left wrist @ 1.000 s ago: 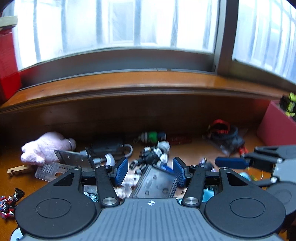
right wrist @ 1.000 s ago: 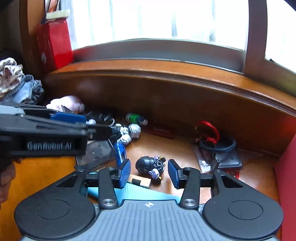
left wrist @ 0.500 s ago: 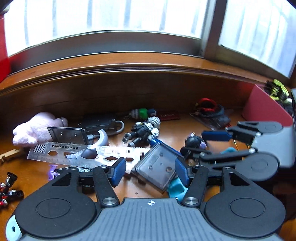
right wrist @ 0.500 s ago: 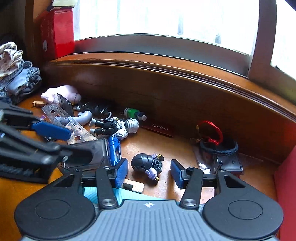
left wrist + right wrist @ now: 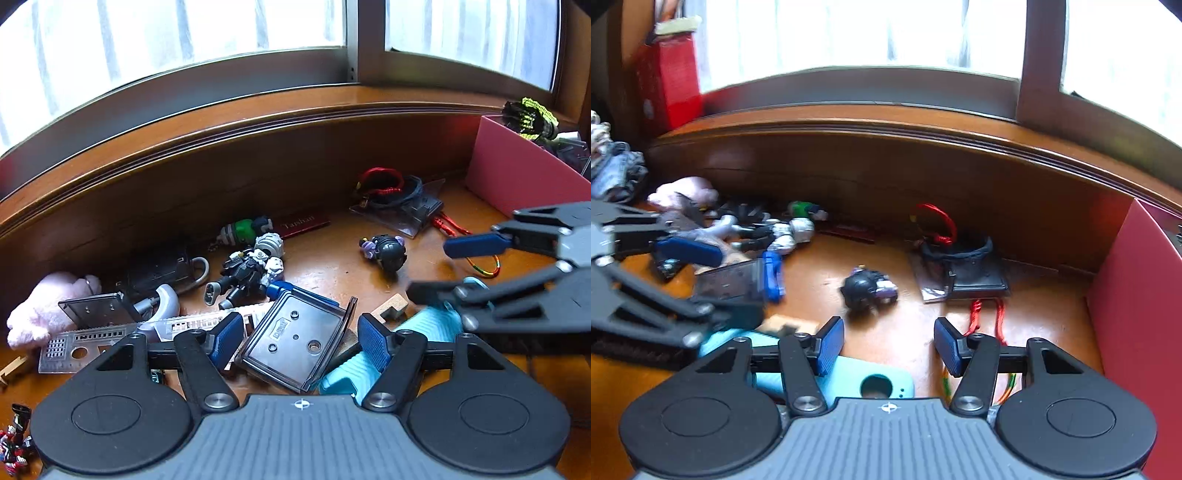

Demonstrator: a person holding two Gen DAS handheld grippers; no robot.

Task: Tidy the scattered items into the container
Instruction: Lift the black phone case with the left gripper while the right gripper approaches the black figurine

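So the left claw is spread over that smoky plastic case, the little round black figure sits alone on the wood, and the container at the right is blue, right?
Not quite: the container is pink-red, not blue, as the left wrist view shows. The rest holds: the left claw, its jaws opening, is spread over the smoky plastic case, and the round black figure sits alone on the wood.

Smoky translucent case [image 5: 295,341] between the left gripper [image 5: 301,341] pads, which are ribbed blue; ribbed turquoise case [image 5: 424,328] to its right; pink container [image 5: 524,177] far right; pink plush [image 5: 44,310] far left; glossy brown tabletop [image 5: 332,266].
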